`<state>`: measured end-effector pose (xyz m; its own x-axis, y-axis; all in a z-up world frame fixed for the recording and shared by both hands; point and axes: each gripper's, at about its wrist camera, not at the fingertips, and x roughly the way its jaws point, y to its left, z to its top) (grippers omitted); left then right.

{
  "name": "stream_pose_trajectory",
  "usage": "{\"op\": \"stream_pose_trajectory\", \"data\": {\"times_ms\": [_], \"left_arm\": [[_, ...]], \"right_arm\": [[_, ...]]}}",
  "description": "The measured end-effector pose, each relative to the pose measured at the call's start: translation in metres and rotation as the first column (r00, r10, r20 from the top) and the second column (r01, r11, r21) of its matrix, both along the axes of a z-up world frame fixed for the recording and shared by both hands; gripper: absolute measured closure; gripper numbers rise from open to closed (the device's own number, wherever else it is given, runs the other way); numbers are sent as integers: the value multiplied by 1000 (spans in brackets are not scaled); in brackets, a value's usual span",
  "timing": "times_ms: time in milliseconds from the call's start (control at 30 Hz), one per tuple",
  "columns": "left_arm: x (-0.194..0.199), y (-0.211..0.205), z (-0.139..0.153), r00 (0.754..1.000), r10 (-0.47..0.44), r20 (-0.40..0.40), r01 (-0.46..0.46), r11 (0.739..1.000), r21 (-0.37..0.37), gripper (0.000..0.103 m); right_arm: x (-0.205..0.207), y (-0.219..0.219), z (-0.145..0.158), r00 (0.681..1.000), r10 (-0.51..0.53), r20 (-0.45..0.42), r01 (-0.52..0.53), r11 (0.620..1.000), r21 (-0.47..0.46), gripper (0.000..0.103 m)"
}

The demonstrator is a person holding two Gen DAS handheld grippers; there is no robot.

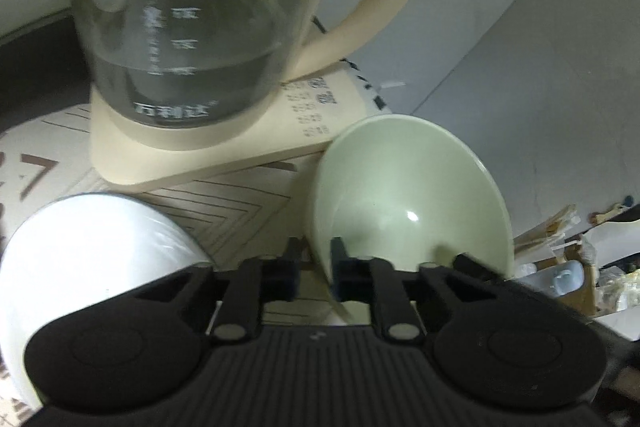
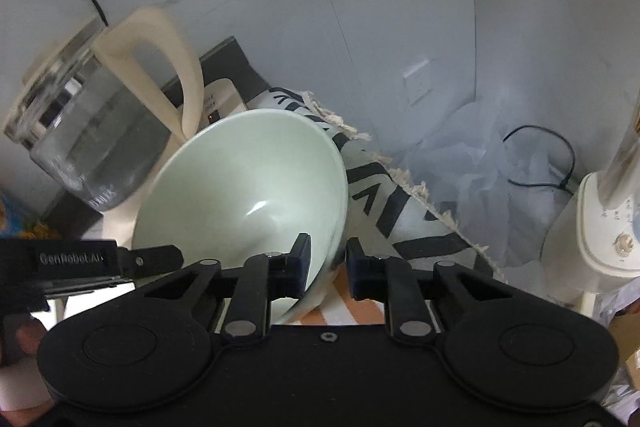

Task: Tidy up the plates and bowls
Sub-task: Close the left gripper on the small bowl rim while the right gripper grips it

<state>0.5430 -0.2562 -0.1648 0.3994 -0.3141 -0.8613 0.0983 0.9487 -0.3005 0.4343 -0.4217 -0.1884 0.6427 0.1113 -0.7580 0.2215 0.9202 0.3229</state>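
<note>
- The pale green bowl is tilted on its side, and its rim is between the two fingers of the right gripper, which grasps it at the edge.
- In the left wrist view the same green bowl stands at the right side, with its opening toward the camera.
- The left gripper is nearly closed around the near rim of the green bowl; one finger is inside the bowl and the other is outside.
- A white bowl lies at the lower left of the left wrist view, just beside the left gripper and partly hidden behind it.
- A glass kettle with a cream handle stands on its cream base behind both bowls; it holds some water.
- The base rests on a patterned cloth which covers the desk.
- In the right wrist view a white wall socket is seen on the wall.
</note>
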Motion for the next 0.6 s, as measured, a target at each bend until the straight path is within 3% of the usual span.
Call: {"op": "stream_pose_trajectory", "data": {"times_ms": [100,600], "left_arm": [[-4,-2,5,1000,24,-2,-24,1000,5,94],[-61,19,63,995,61,84,-59,998,-33,93]], "right_arm": [[-6,4,9,1000,15,10,-14,999,-41,85],[-49,15,56,994,77,75,-76,997,-21,85]]}}
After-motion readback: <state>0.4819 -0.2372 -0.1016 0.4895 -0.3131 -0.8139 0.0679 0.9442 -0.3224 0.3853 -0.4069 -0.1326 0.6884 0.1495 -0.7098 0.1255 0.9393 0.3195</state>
